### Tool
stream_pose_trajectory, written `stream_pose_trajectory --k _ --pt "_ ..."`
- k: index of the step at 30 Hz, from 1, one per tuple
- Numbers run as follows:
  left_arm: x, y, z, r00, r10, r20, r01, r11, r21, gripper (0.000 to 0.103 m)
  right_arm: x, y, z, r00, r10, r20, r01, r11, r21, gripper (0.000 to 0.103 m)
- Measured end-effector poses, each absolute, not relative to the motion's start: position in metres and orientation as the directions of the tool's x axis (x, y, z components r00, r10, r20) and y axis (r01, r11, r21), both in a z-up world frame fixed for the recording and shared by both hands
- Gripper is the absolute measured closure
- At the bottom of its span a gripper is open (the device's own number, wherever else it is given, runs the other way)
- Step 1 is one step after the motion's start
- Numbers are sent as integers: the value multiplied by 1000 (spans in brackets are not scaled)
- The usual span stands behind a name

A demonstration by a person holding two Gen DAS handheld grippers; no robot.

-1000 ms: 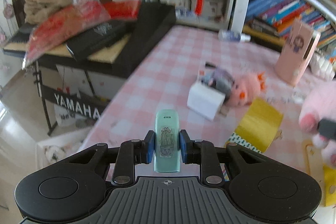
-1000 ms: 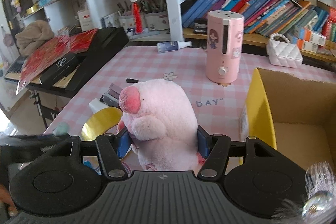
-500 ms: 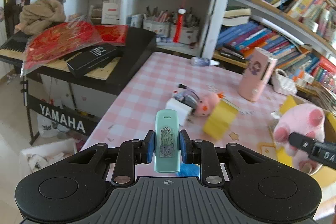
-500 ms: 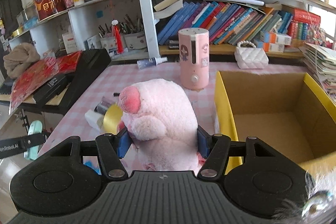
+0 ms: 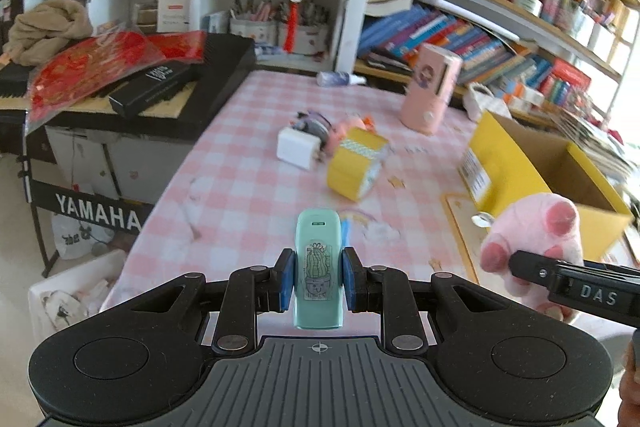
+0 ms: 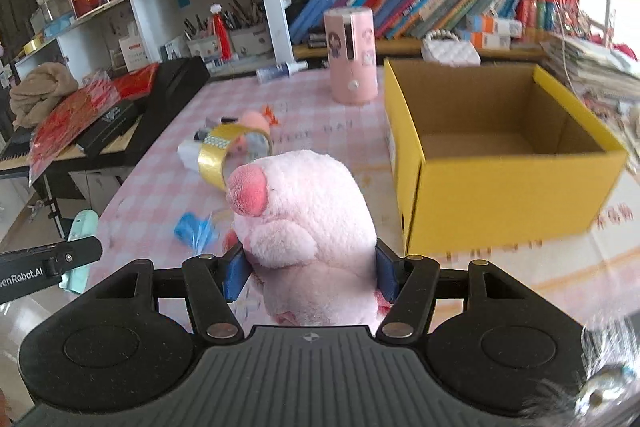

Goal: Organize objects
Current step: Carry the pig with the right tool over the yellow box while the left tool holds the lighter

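My left gripper (image 5: pixel 317 277) is shut on a mint green case with a cactus sticker (image 5: pixel 318 267), held above the table's near edge. My right gripper (image 6: pixel 310 269) is shut on a pink plush pig (image 6: pixel 304 223), held above the table left of an open yellow cardboard box (image 6: pixel 504 179). The pig (image 5: pixel 536 247) and the box (image 5: pixel 520 163) also show at the right of the left wrist view. The mint case (image 6: pixel 80 247) shows at the left of the right wrist view.
On the pink checked tablecloth (image 5: pixel 240 179) lie a gold tape roll (image 5: pixel 356 163), a white box (image 5: pixel 298 149), a small pink plush (image 5: pixel 348 127), a blue wrapper (image 6: pixel 196 231) and a pink cylinder (image 5: pixel 432 87). A Yamaha keyboard (image 5: pixel 100 215) stands left; bookshelves stand behind.
Both grippers have pulled back and risen with their loads. The right view has swung so the whole yellow box shows; the left view now takes in the box and the pig.
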State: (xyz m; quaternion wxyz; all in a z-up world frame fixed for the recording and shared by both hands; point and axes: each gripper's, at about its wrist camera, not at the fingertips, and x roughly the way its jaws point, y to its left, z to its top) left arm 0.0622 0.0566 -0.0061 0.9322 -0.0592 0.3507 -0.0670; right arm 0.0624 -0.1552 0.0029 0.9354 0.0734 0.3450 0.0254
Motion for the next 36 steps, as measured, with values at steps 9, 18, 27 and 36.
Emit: stream_pose_trajectory --k 9,18,27,36 --pt "25 43 -12 707 -239 -665 194 971 -142 80 17 -150 -7 738 99 -668 30 983 179 44" --pt "3 21 -18 668 -311 -676 305 943 -133 80 -24 -163 -16 725 52 -687 115 974 195 44" --pt "-10 -16 -17 622 -407 -669 450 885 -121 80 -62 -191 -18 723 -43 -690 248 948 201 44" --pt "-10 -44 -16 574 -475 -667 546 829 -121 80 -85 -216 -17 708 -123 -696 356 913 200 44"
